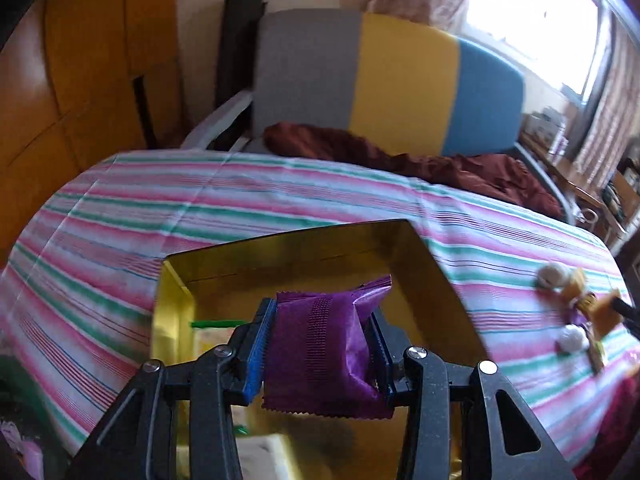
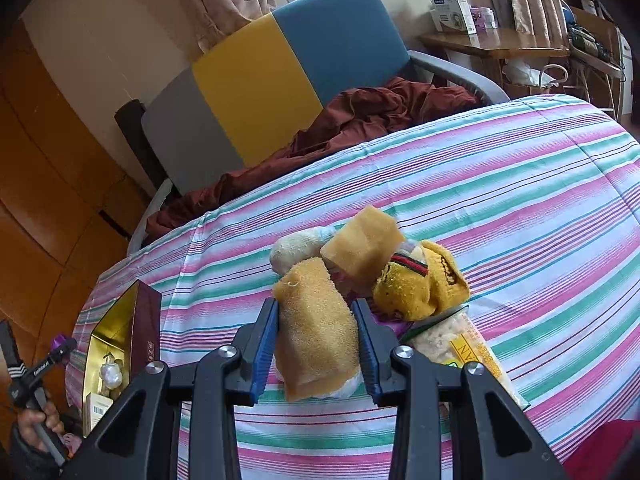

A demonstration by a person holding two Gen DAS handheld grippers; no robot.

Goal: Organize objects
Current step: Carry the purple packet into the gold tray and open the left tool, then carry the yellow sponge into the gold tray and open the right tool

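My left gripper [image 1: 320,344] is shut on a purple foil packet [image 1: 324,344] and holds it over the open gold-lined box [image 1: 176,312]. The box also shows at the left of the right wrist view [image 2: 140,320], with a white wrapped item and a small carton inside. My right gripper [image 2: 316,340] has its jaws around a tan wrapped snack [image 2: 316,336] that lies on the striped cloth; the pads touch its sides. Behind it lies a heap of snacks: another tan one [image 2: 360,252], a white one [image 2: 288,250], a yellow one [image 2: 420,284] and a long rice bar [image 2: 460,344].
The table carries a pink, green and white striped cloth [image 2: 500,200]. A grey, yellow and blue chair [image 1: 380,80] with a maroon cloth [image 1: 400,156] stands behind it. A wooden shelf with boxes [image 2: 492,40] is at the far right. Wooden cupboards are at the left.
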